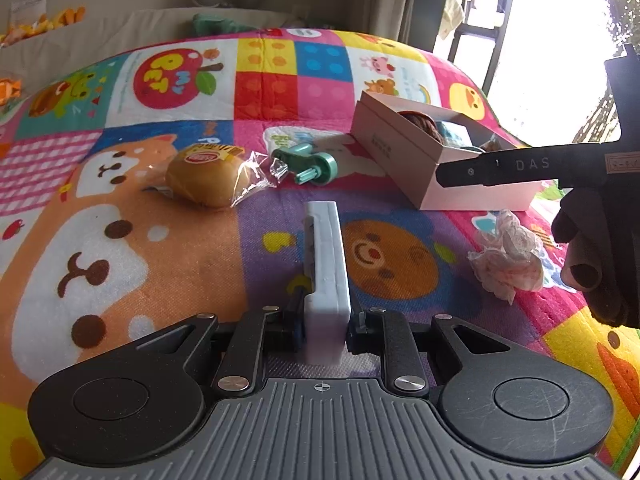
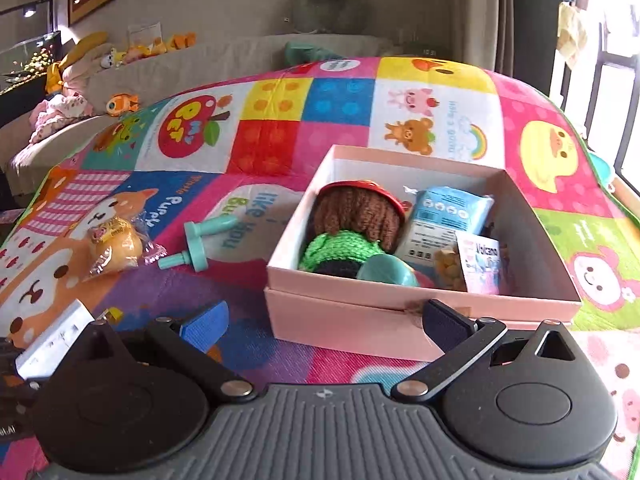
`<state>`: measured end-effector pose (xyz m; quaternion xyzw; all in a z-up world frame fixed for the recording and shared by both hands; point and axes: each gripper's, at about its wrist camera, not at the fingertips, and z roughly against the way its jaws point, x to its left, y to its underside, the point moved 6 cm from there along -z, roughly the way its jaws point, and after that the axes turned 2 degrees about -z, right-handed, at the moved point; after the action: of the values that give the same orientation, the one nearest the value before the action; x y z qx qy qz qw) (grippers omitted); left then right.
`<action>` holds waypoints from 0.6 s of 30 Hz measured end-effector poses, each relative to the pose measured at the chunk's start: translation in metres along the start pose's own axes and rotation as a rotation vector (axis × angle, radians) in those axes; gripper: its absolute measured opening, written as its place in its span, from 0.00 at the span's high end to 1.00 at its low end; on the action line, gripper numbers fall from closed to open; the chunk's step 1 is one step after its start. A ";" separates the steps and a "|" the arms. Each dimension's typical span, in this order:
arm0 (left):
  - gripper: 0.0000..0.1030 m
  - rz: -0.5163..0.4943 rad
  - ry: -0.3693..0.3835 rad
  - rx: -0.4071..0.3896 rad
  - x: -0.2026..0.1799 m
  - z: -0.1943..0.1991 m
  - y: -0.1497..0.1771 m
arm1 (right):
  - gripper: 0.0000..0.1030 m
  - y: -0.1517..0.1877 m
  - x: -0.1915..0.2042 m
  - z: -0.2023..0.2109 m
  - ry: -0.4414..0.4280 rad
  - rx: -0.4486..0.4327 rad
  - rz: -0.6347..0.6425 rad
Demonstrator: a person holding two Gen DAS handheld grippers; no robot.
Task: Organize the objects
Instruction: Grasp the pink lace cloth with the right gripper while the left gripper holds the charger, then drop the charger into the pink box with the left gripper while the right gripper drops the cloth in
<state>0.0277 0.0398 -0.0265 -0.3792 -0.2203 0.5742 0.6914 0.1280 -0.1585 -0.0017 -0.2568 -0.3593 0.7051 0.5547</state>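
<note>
My left gripper [image 1: 325, 328] is shut on a slim pale-blue case [image 1: 326, 248], which sticks out forward above the colourful play mat [image 1: 120, 240]. In the right wrist view the case [image 2: 56, 338] shows at the lower left. My right gripper [image 2: 325, 324] is open and empty, just in front of the near wall of the pink box [image 2: 340, 320]. The box [image 1: 392, 148] holds a brown yarn doll [image 2: 356, 212], a blue packet [image 2: 444, 216] and a snack bag [image 2: 478, 260]. A wrapped bun [image 1: 204, 178] and a teal toy [image 1: 310, 164] lie on the mat left of the box.
A crumpled paper wad [image 1: 506, 258] lies on the mat below the right gripper's finger [image 1: 472, 170] and a gloved hand [image 1: 588, 256]. A beige sofa [image 2: 180, 68] with plush toys runs along the far side. A bright window [image 2: 608, 80] is to the right.
</note>
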 end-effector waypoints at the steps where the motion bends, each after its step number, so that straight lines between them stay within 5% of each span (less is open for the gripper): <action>1: 0.78 -0.002 -0.002 0.000 0.000 0.000 0.000 | 0.00 0.001 0.004 0.001 -0.012 0.009 0.005; 7: 0.79 0.019 0.001 -0.002 0.000 0.000 -0.001 | 0.02 0.037 0.017 0.024 -0.031 0.054 0.067; 12: 0.80 -0.003 -0.007 -0.015 -0.006 0.003 -0.006 | 0.68 0.064 0.019 0.044 -0.012 0.109 0.118; 14: 0.80 -0.029 0.021 -0.031 -0.012 0.009 -0.009 | 0.77 0.064 0.014 0.061 -0.011 0.079 0.101; 18: 0.80 -0.044 0.090 -0.067 -0.026 0.023 -0.024 | 0.78 0.059 0.002 0.094 -0.023 0.021 0.056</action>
<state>0.0198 0.0193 0.0099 -0.4229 -0.2163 0.5336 0.6998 0.0210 -0.1853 0.0090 -0.2527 -0.3508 0.7270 0.5334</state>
